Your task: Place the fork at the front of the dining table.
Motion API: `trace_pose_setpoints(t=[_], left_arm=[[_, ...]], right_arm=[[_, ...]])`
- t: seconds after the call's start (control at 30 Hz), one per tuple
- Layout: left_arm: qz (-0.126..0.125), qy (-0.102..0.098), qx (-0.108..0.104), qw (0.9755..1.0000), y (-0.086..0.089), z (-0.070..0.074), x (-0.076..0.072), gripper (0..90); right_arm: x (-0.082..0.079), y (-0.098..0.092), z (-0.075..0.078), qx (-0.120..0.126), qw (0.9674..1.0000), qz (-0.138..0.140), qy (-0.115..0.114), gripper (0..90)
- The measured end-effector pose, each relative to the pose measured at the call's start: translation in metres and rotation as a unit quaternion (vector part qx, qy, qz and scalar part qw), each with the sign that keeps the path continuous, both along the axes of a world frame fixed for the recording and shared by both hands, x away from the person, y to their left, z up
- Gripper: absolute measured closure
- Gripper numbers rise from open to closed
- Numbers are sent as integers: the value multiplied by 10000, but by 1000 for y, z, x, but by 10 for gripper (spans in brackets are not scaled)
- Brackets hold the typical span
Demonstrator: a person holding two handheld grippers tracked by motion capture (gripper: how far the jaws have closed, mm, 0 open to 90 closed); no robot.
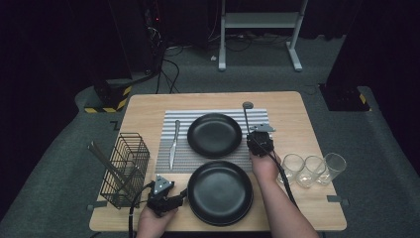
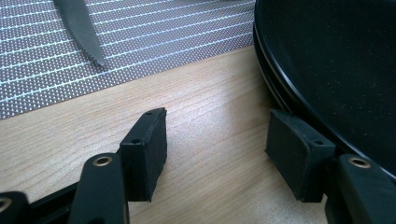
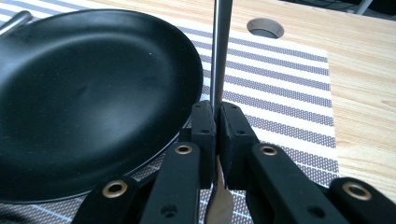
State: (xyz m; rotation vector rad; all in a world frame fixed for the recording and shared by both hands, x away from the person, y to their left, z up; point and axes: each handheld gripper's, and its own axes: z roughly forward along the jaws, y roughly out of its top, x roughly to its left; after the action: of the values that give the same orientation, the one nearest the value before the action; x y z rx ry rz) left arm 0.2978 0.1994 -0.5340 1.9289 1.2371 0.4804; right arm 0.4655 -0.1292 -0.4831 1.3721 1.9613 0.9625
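Observation:
Two black plates lie on the wooden table [image 1: 297,119]: the far plate [image 1: 214,135] on a striped placemat [image 1: 166,161], the near plate [image 1: 220,192] by the front edge. My right gripper [image 1: 255,131] is shut on the handle of a metal utensil [image 1: 245,119], which runs along the far plate's right side. In the right gripper view the jaws [image 3: 216,109] clamp the handle [image 3: 220,51] beside the plate [image 3: 88,98]. My left gripper [image 1: 181,194] rests open on the wood at the near plate's left rim; its right jaw touches the rim [image 2: 289,93].
A knife [image 1: 173,144] lies on the placemat left of the far plate, its tip [image 2: 81,28] ahead of my left gripper. A black wire rack [image 1: 126,168] holding utensils stands at the left edge. Three glasses [image 1: 309,169] stand at the right. A cable hole [image 1: 247,105] sits near the back.

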Motion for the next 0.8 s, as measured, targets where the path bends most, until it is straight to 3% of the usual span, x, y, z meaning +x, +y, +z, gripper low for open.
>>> trace_pose_setpoints(t=[0.8], left_arm=[[-6, 20, -74, 10000, 1, 0, 0, 384]], right_arm=[[20, -8, -14, 48, 9992, -264, 299, 868]])
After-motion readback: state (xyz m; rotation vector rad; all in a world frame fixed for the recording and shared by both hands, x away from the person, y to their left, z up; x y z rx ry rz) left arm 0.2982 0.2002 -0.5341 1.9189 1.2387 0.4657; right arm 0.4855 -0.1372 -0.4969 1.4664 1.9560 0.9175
